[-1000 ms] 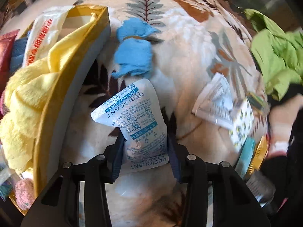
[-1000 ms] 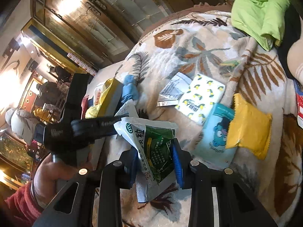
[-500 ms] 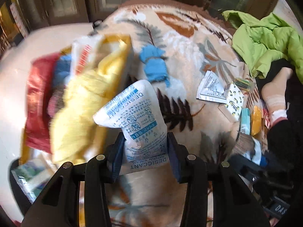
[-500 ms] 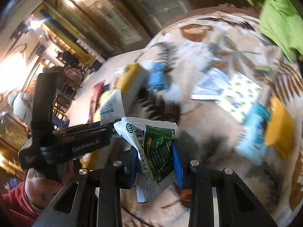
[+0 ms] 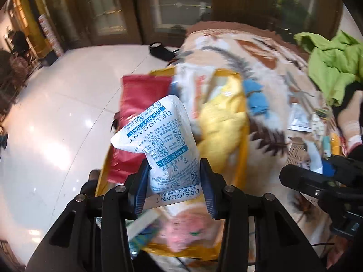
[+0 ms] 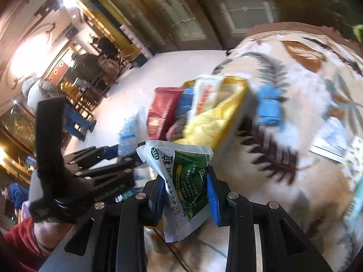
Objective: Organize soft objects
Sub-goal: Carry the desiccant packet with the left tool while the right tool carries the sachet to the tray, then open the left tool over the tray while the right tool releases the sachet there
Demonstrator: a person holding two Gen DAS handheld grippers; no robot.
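The left gripper (image 5: pixel 173 182) is clamped on the lower end of a white desiccant packet (image 5: pixel 162 145) printed in blue, its two blue-padded jaws pressed against the packet's sides so that the packet stands up out of them, tilted to the left. The packet hangs in the air over a yellow box (image 5: pixel 241 158) that sits at the edge of a leaf-patterned blanket (image 5: pixel 272 52), next to a glossy white floor (image 5: pixel 56 104). Inside the box lie a red pouch (image 5: pixel 138 99), a yellow fluffy cloth (image 5: pixel 223 124) and a white bag with red print (image 5: pixel 199 83); much of this is motion-blurred. Just beside the box on the blanket rests a blue cloth (image 5: pixel 255 97), and farther right a green garment (image 5: pixel 333 68) is heaped. The right gripper (image 6: pixel 185 196) is shut on a green and white medicine sachet (image 6: pixel 181 181) marked OTC, held crumpled between its jaws above the blanket, near the box's closer end. In the right wrist view the left gripper appears at the left edge, gripped by a hand (image 6: pixel 48 231) in a red sleeve (image 6: pixel 18 247). A white flat packet (image 6: pixel 329 139) lies on the blanket well apart from the box.
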